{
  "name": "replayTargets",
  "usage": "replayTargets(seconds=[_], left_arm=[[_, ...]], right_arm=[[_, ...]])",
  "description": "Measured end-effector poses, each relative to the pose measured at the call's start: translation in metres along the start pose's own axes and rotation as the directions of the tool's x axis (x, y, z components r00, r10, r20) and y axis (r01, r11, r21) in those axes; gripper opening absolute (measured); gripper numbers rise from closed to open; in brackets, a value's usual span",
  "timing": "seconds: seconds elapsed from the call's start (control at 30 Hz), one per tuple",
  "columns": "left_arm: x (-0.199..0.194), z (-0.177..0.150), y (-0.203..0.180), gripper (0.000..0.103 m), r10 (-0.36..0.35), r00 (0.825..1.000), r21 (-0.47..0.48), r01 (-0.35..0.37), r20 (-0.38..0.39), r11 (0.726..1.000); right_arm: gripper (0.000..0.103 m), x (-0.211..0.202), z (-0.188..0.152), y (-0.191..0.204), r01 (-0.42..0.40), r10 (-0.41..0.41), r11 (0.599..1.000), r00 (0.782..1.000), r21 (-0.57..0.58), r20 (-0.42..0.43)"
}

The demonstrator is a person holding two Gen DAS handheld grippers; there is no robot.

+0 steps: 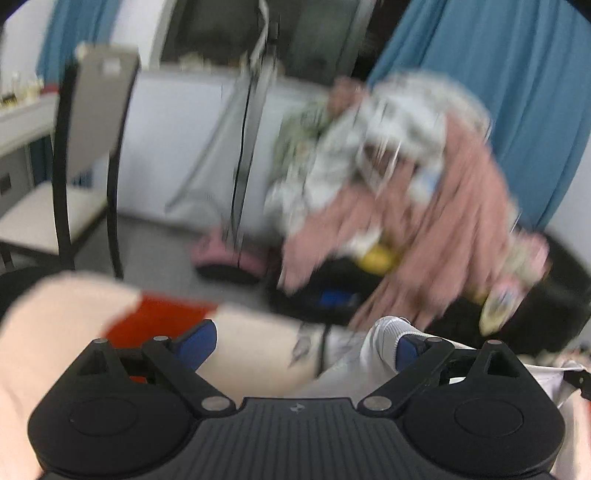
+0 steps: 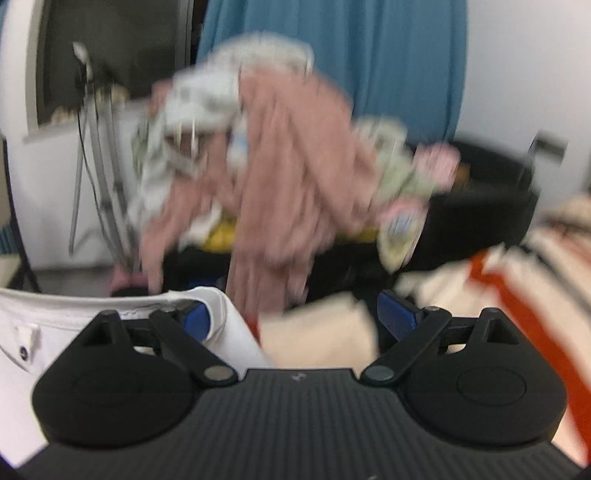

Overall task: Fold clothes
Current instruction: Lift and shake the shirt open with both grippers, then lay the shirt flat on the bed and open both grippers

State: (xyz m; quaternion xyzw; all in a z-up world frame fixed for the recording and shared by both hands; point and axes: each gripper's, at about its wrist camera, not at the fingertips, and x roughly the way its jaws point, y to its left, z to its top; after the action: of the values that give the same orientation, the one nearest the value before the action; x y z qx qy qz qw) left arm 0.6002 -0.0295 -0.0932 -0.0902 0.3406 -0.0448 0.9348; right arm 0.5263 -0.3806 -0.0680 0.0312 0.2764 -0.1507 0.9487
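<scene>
Early stage: left gripper [image 1: 306,341] and right gripper [image 2: 295,314] spread wide, pinching nothing; white shirt [image 2: 55,332] unfolded beside fingers, clothes heap [image 2: 280,166] ahead untouched.

Place: a lived-in room of a home, a bedroom or laundry corner by the look of it.
Curtains: long blue curtains [image 2: 332,66] hang against a white wall.
Window: a dark window [image 1: 221,29] with small things on its sill.
Seating: a pale-cushioned chair [image 1: 74,155] with a black frame stands at a white side table [image 1: 22,122].
Laundry: a heap of clothes [image 2: 273,166], pink and patterned, spills out of a black basket [image 2: 491,206].
Surface: a cream, red and black striped cover [image 2: 535,280] lies spread in front; the blur hides finer detail.
Floor: plain grey.
</scene>
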Motion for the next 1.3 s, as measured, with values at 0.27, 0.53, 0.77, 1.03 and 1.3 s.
replayTargets(seconds=[0.27,0.53,0.77,1.03,1.3], left_arm=[[0.068,-0.007,0.000,0.101,0.019,0.985,0.206,0.016,-0.169,0.978],[-0.014,0.015,-0.011,0.103,-0.117,0.986,0.258,0.144,-0.116,0.955],[-0.157,-0.030,-0.008,0.103,-0.147,0.986,0.280,0.120,0.079,0.953],[-0.359,-0.128,0.002,0.103,-0.170,0.964,0.246,0.117,0.206,0.962],[-0.491,-0.227,0.007,0.103,-0.160,0.951,0.270,0.086,0.265,0.959]], right_arm=[[0.093,0.056,-0.029,0.041,-0.050,0.010,0.977,0.981,-0.205,-0.191],[0.093,-0.012,-0.011,0.053,-0.190,0.163,0.966,0.973,-0.173,-0.162],[0.093,-0.134,-0.020,0.043,-0.224,0.230,0.966,0.972,-0.126,0.038],[0.093,-0.320,-0.074,0.010,-0.238,0.248,0.969,0.944,-0.070,0.218],[0.093,-0.437,-0.145,-0.021,-0.265,0.255,0.964,0.927,-0.001,0.276]])
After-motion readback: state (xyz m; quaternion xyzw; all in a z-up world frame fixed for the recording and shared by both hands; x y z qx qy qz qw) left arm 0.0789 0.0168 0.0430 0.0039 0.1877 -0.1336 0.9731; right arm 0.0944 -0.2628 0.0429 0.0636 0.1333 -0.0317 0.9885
